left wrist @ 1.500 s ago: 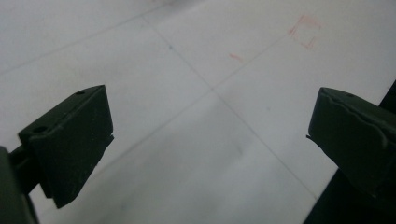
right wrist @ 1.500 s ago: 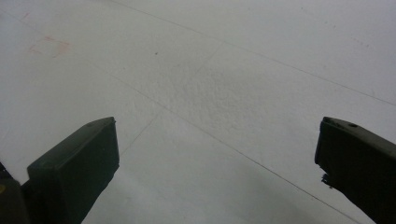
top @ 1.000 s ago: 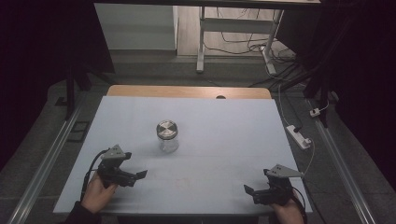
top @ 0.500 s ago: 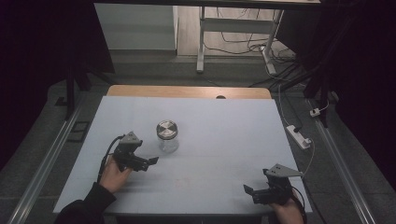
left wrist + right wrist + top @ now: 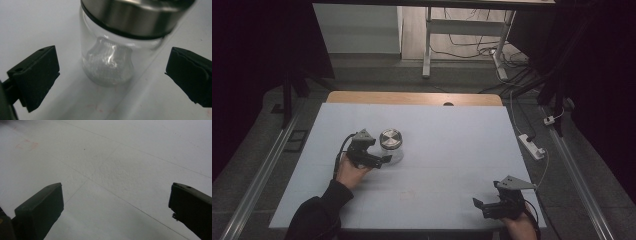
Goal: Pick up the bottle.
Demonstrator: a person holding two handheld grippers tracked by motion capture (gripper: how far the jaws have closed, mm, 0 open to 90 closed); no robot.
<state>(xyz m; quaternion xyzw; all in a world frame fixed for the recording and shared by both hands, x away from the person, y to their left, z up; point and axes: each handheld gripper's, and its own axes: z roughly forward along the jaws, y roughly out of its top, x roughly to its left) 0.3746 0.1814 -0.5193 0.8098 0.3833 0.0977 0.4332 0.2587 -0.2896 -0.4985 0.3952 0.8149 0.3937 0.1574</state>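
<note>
While the left gripper sits just beside the glass jar on the pale table, we log the step in hand as the approach for a grasp — not yet a hold. From the left gripper view the jar stands upright between the two black jaws, which are spread wide, one on each side of the glass body with clear gaps to both. Its metal lid is on, seated above a dark ring at the neck. The jar looks empty as far as we can tell (the glass is blurred at this range).

The right gripper rests near the table's front edge on the right, well apart from the jar; its own view looks down on bare table surface with jaws likewise apart and nothing between them.

Judgement on next move: the left jaws need to close squarely on the glass body below the lid — centred, so neither pad meets first and nudges the jar sideways. Glass is smooth and round, so we expect the hold to call for firm, even pressure. If the lid is to come off, the right gripper would have to travel across to the jar's top; that is our guess, nothing more.
</note>
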